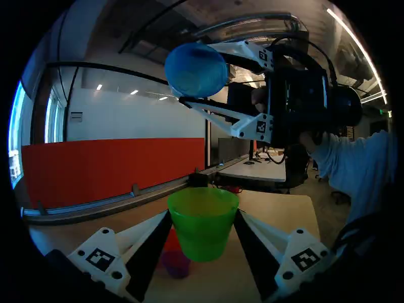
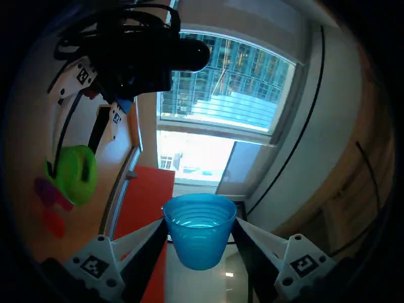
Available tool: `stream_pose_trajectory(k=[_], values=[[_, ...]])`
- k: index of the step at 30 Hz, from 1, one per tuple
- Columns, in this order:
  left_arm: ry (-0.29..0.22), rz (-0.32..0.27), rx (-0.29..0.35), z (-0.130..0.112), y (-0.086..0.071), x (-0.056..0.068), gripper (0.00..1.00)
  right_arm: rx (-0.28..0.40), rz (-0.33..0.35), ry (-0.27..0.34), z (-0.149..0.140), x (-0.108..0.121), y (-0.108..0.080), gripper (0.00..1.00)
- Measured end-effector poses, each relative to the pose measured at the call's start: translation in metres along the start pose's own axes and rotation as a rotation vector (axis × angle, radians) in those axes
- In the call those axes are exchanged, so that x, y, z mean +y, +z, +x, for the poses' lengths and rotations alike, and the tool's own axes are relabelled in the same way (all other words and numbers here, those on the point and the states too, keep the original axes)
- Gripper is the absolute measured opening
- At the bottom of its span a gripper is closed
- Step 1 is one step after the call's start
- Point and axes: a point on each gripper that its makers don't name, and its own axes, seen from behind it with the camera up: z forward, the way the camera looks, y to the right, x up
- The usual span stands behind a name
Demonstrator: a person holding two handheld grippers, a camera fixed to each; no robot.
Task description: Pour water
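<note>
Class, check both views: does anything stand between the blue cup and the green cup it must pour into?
Nothing separate is visible. The blue cup is held above the green cup with open air between them; only a finger of the right gripper runs under the blue cup.

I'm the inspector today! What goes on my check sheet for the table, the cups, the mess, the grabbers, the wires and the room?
Surface: wooden table.
Job's things: green cup upright; blue cup tipped sideways, higher up; water cannot be told.
Clutter: small purple thing and red thing on the table.
Grippers: left gripper shut on green cup; right gripper shut on blue cup.
Cables: black cables on the left gripper.
Surroundings: red wall panel, window, a sleeve.
</note>
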Motion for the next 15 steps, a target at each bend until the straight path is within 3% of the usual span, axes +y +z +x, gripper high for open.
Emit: stream_pose_trajectory(k=[6, 9, 15], values=[[0.002, 0.003, 0.003, 0.002, -0.001, -0.001, 0.85, -0.014, -0.007, 0.103, -0.010, -0.002, -0.002, 0.88], [0.004, 0.004, 0.004, 0.003, -0.002, -0.001, 0.84, -0.022, -0.006, 0.201, -0.015, -0.007, -0.004, 0.88], [0.012, 0.008, 0.002, 0.004, -0.002, -0.001, 0.85, -0.031, 0.008, 0.456, -0.021, -0.019, -0.010, 0.88]])
